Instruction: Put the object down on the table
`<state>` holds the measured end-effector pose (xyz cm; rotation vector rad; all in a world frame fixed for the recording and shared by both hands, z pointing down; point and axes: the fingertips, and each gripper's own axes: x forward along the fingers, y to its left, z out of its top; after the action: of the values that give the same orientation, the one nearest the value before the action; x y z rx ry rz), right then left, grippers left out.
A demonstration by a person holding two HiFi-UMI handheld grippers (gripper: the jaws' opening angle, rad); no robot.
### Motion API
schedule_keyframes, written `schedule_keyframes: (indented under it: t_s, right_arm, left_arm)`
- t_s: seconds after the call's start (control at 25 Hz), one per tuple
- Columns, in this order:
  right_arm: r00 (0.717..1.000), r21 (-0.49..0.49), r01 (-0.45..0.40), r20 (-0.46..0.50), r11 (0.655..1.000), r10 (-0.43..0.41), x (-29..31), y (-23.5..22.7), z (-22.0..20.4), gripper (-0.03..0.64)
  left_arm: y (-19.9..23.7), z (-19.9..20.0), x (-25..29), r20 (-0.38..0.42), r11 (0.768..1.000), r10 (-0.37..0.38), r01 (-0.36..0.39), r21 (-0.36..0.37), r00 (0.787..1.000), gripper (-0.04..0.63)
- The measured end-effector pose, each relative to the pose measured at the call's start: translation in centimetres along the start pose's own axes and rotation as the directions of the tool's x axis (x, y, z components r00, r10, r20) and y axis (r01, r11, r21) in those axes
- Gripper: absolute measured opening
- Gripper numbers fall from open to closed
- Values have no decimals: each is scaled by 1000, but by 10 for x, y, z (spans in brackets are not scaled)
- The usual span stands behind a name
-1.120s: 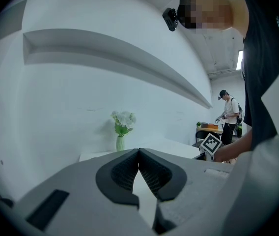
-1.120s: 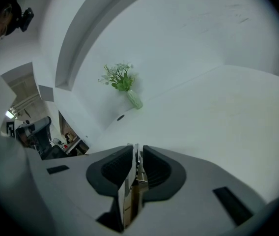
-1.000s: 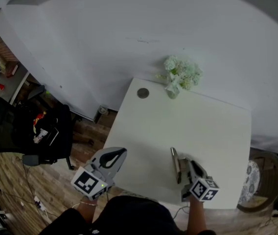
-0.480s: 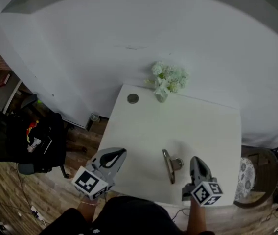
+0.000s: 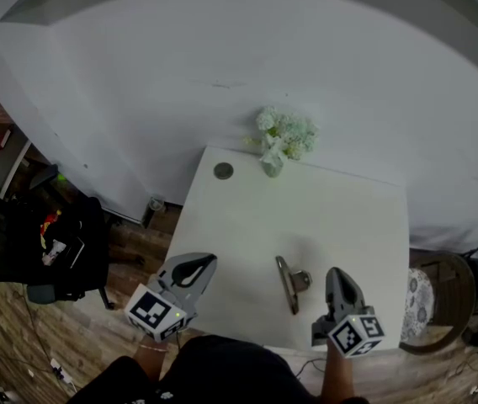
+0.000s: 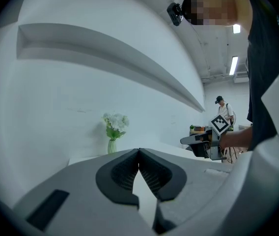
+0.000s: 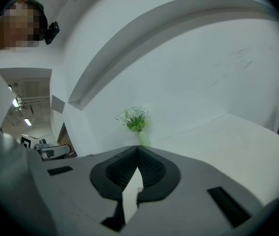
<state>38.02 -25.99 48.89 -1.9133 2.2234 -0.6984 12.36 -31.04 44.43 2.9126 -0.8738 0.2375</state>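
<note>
clip [image 5: 289,283]: lies flat on the table [image 5: 340,217] near its front edge, touching neither gripper.
long axis: runs away from the person, roughly in line with the right jaws.
right gripper [image 5: 334,273]: the nearer one, just right of the clip but apart from it; jaws pressed together, nothing between them.
left gripper [image 5: 199,263]: at the table's left edge, well apart from the clip; jaws together, empty.
task: looks done, as the clip rests on the table.

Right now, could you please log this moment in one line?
clip lying on table | right gripper jaws together, empty, beside clip | left gripper jaws together, empty
</note>
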Motion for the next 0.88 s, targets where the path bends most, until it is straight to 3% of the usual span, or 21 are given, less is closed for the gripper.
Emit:
schedule_keyframes:
  t_s: [0.4, 0.88]
  right_arm:
    - [1000, -25, -31, -4, 999, 31, -2, 15, 3, -2]
    - [999, -39, -52, -7, 998, 51, -9, 26, 3, -2]
  left_arm:
    - [-2, -7, -7, -25, 1000, -2, 2, -10, 1000, 0]
    - [-7, -1, -12, -2, 1000, -5, 5, -9, 1000, 0]
